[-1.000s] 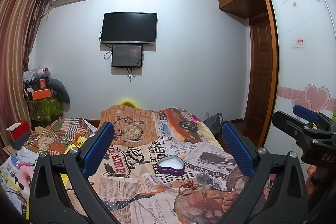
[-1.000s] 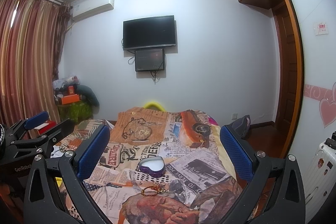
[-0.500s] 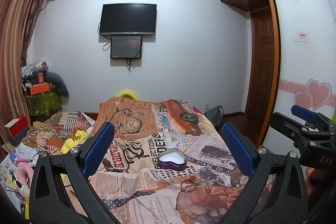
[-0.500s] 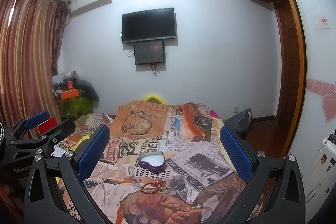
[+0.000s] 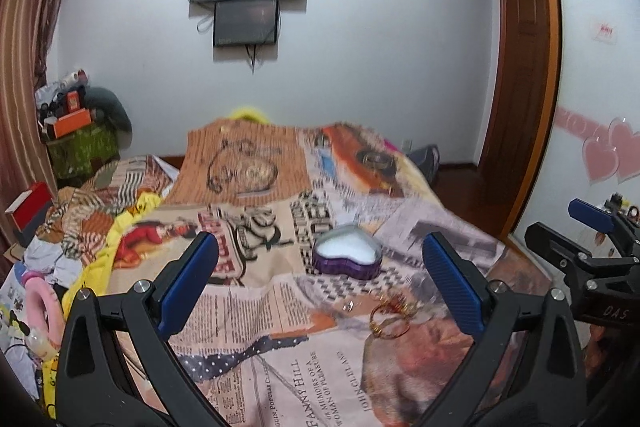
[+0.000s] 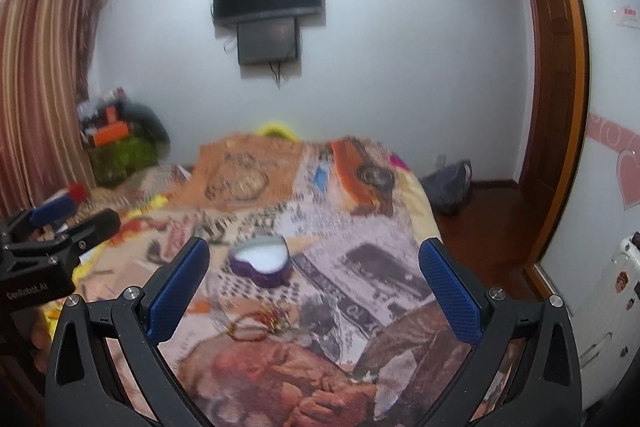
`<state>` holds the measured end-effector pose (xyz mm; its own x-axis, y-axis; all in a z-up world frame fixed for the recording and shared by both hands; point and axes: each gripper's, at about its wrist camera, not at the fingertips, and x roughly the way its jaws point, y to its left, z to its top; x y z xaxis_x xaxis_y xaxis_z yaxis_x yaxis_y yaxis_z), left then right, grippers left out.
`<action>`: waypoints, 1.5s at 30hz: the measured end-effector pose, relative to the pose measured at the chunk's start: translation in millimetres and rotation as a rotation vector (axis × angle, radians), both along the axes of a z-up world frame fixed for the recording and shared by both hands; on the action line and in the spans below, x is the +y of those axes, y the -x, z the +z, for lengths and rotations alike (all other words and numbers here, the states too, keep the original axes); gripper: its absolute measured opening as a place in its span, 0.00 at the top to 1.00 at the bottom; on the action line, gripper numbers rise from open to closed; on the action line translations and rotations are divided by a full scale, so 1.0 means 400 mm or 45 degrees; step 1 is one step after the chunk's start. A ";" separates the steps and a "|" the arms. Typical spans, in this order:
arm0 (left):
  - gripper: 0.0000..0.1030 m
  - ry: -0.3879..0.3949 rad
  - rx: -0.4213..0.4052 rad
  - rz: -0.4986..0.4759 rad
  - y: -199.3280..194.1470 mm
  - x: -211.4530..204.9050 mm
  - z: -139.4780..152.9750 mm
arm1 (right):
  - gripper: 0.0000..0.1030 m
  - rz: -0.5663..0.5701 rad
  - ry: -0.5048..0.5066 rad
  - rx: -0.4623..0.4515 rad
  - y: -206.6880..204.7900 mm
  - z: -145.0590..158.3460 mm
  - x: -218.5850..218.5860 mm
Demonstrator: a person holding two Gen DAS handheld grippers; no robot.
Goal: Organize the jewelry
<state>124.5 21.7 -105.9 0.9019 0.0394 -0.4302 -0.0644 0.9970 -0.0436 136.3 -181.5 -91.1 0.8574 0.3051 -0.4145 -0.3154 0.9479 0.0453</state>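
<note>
Since a second ago we've tipped both cameras down and moved in over the bed (image 5: 440,227): the heart-shaped purple tin (image 5: 346,258) and the jewelry now sit nearer the middle of both views, both slightly motion-blurred. We read that as the approach phase; nothing picked up yet.

Left gripper (image 5: 320,283): fingers wide apart, empty. Right gripper (image 6: 312,287): fingers wide apart, empty.

Count on the bedspread:
- 1 tin, open, white lining showing, no lid in view.
- 1 gold bangle (image 5: 389,318) with a red-gold tangle at its rim, just in front of the tin, apart from it.
- 1 small metallic piece (image 5: 348,305) just left of the bangle, too small to identify.

Tin holds nothing we can see, so all items are still to go in.
</note>
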 end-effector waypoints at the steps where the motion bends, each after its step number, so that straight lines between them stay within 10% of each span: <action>1: 0.05 -0.006 0.022 -0.003 -0.014 -0.003 -0.016 | 0.00 0.001 0.017 0.019 -0.010 -0.014 0.002; 9: 0.20 -0.016 0.268 -0.066 -0.113 -0.001 -0.159 | 0.02 0.033 0.126 0.194 -0.089 -0.118 0.023; 19: 0.38 0.114 0.467 -0.134 -0.193 0.023 -0.255 | 0.36 0.160 0.107 0.419 -0.176 -0.217 0.030; 35: 0.64 0.128 0.604 -0.277 -0.285 -0.001 -0.314 | 0.68 0.367 0.104 0.618 -0.232 -0.299 0.077; 45: 0.67 0.166 0.642 -0.302 -0.306 -0.002 -0.341 | 0.71 0.450 0.183 0.594 -0.242 -0.313 0.108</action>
